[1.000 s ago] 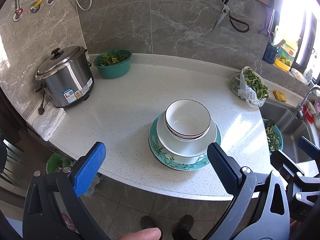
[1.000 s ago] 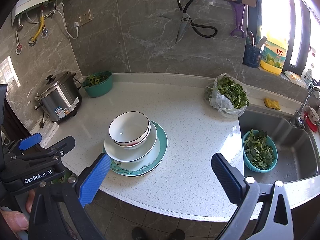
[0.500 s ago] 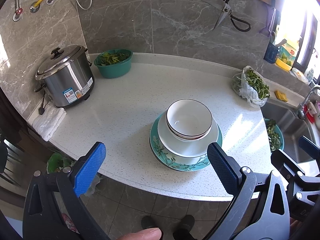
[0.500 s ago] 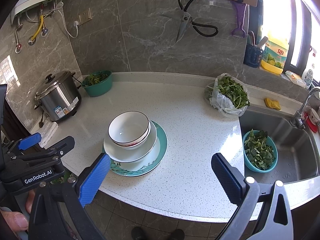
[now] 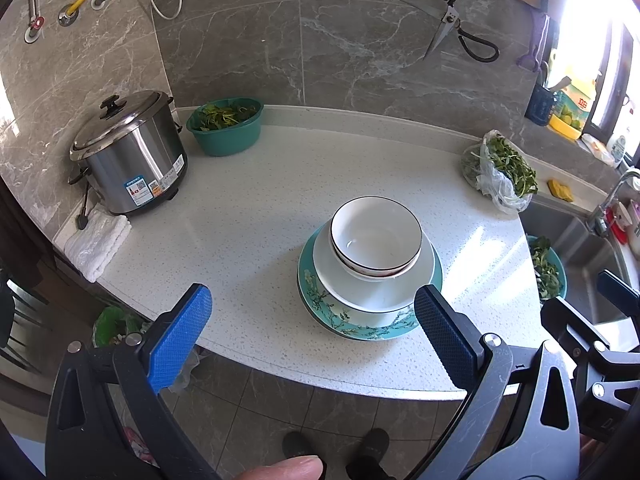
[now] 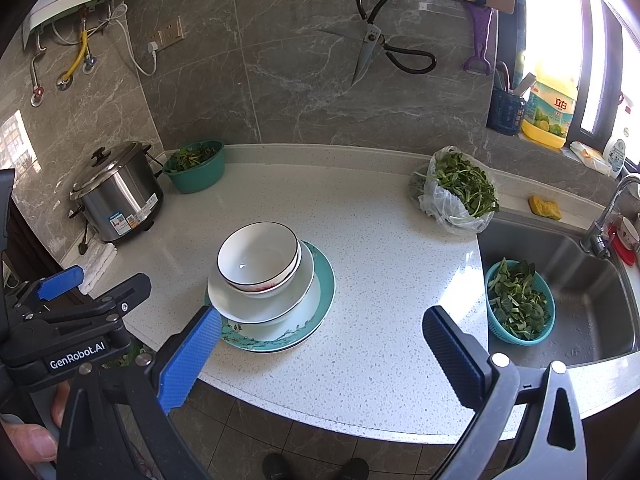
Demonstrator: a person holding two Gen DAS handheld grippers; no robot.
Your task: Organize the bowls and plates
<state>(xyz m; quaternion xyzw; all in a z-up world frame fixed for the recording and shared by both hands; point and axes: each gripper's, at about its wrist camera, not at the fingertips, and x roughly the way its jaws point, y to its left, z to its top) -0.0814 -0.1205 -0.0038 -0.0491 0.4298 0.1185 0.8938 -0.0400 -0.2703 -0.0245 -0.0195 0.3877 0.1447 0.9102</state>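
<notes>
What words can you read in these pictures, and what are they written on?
"GenRobot.AI": on the left gripper body, seen in the right wrist view.
"立白": red label on the yellow bottle by the window.
Stickers on the rice cooker: print too small to read.
White bottle at the far right: label blurred.
No other text is readable.

Steel rice cooker (image 5: 130, 152), green basin (image 5: 225, 126), bagged greens (image 6: 456, 190), hanging scissors (image 6: 380, 46)
</notes>
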